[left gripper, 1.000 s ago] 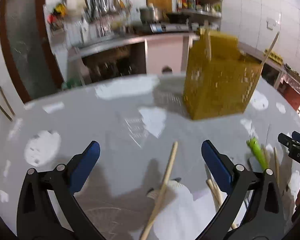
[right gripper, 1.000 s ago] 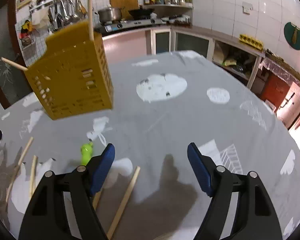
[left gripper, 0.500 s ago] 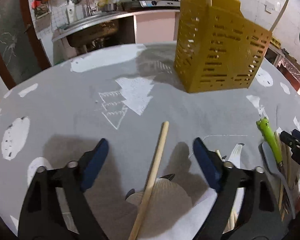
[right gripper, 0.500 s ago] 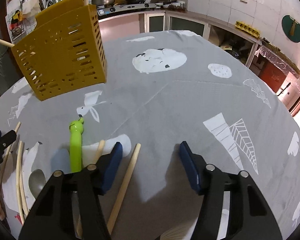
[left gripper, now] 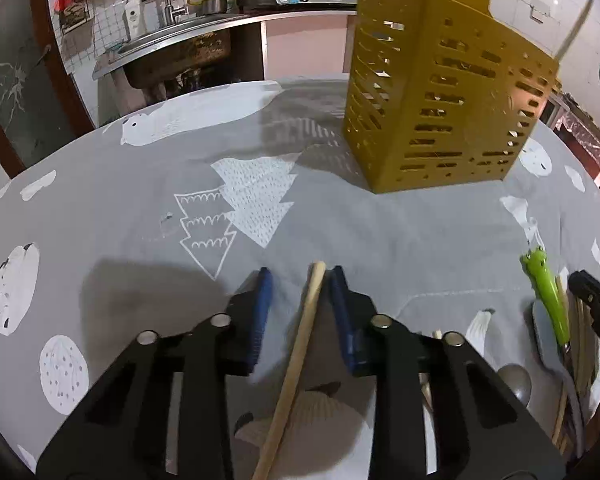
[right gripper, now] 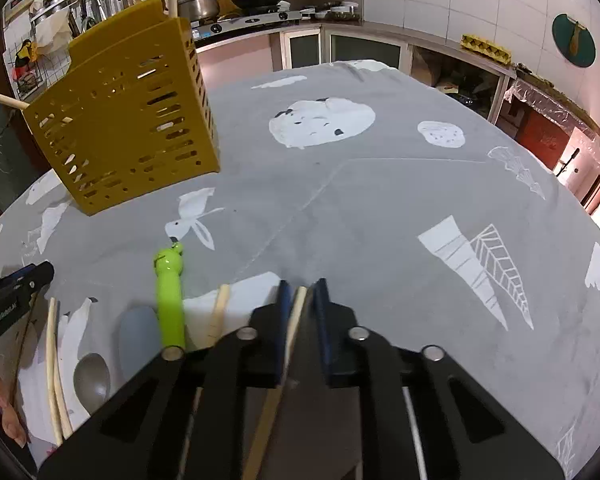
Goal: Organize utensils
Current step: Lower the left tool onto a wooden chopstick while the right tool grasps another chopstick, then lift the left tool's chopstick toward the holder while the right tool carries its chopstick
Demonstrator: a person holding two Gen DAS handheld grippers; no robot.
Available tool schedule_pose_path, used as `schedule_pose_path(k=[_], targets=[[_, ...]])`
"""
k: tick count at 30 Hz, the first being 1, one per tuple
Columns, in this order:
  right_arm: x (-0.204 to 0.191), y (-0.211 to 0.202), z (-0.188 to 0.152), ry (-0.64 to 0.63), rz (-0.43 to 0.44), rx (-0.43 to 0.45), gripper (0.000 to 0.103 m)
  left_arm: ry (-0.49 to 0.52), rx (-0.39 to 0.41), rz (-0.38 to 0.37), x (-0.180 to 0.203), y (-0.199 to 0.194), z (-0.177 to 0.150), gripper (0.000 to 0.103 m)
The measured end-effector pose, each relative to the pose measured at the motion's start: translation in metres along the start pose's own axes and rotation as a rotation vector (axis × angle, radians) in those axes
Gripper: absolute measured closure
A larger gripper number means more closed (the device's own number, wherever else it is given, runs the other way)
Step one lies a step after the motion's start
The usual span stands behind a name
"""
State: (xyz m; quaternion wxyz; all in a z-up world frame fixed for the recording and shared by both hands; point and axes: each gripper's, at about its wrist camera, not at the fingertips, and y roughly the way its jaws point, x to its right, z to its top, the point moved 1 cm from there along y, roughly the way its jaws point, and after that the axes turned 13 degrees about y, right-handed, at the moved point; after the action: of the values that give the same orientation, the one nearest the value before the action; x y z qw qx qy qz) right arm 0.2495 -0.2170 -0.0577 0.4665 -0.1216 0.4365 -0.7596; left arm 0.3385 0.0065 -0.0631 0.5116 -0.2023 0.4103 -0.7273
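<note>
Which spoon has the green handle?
The spoon with the frog-shaped green handle, lying left of the right tool. The other spoon beside it is plain metal.

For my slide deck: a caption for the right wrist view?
Right gripper shut on a wooden chopstick, yellow utensil basket beyond.

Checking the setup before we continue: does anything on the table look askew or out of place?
Mostly the loose utensils: a green-handled spoon, a metal spoon and several chopsticks lie scattered on the tablecloth instead of standing in the yellow utensil holder.

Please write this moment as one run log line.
left hand-held gripper: closing around chopstick | right hand-held gripper: shut on chopstick | yellow basket: upright
</note>
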Motion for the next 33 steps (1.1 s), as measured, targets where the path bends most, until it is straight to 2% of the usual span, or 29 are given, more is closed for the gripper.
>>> schedule_pose_path(k=[5, 8, 15, 22, 33], targets=[[0.003, 0.004, 0.007, 0.008, 0.035, -0.020, 0.095, -0.042, -0.006, -0.014, -0.008, 0.002, 0.004, 0.096], [0.006, 0.003, 0.016, 0.019, 0.067, -0.028, 0.096, -0.055, -0.004, -0.012, -0.009, 0.000, 0.004, 0.097], [0.009, -0.014, 0.043, 0.018, 0.111, 0.033, 0.098, -0.069, 0.053, 0.006, -0.008, -0.023, 0.006, 0.097], [0.012, -0.029, 0.066, 0.009, 0.174, 0.100, 0.098, -0.098, 0.164, 0.064, -0.011, -0.070, 0.016, 0.098], [0.007, -0.088, 0.083, -0.045, 0.297, 0.317, 0.098, -0.098, 0.386, 0.118, 0.007, -0.152, 0.021, 0.098]])
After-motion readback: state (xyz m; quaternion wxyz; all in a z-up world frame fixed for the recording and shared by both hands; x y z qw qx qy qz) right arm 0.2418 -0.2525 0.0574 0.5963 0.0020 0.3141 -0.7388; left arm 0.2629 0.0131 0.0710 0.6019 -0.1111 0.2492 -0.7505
